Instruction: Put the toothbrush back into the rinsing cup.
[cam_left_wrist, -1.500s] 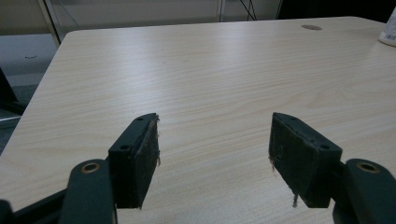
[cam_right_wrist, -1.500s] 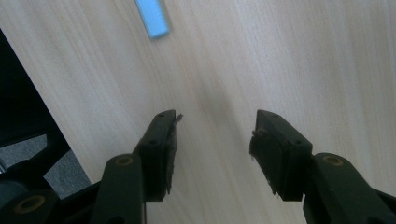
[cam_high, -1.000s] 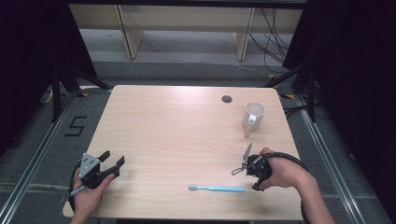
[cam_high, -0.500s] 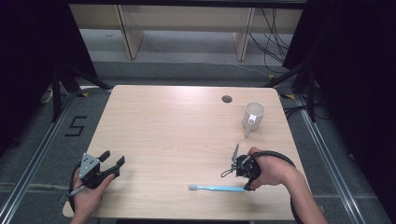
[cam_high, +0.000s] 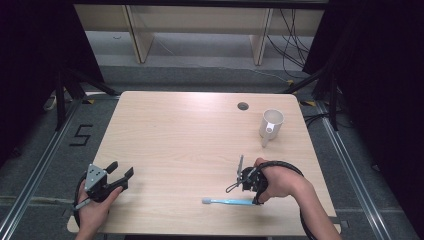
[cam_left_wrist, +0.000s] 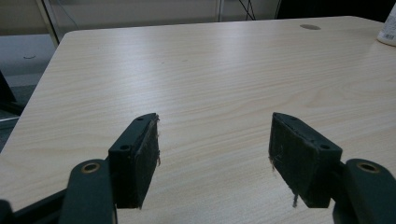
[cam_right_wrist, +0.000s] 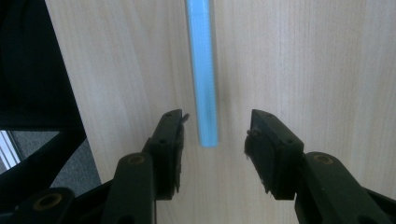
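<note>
Since second ago, our right gripper (cam_right_wrist: 214, 135) slid left and down to blue toothbrush (cam_right_wrist: 203, 74) near table's (cam_high: 175, 130) front edge. Jaws wide apart around handle end, ready to pinch. Left gripper (cam_high: 121, 173) rests, jaws apart, holding nothing.

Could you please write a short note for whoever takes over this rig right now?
Right hand-held gripper: open, jaws either side of the handle end of the blue toothbrush, not closed on it.
Left hand-held gripper: open, idle over the near left corner of the table.
The toothbrush lies flat near the front edge, and the white mug stands upright at the far right.
Done: right gripper lined up on the brush.
Left: close on the handle and lift; the mug seems the likely destination.
</note>
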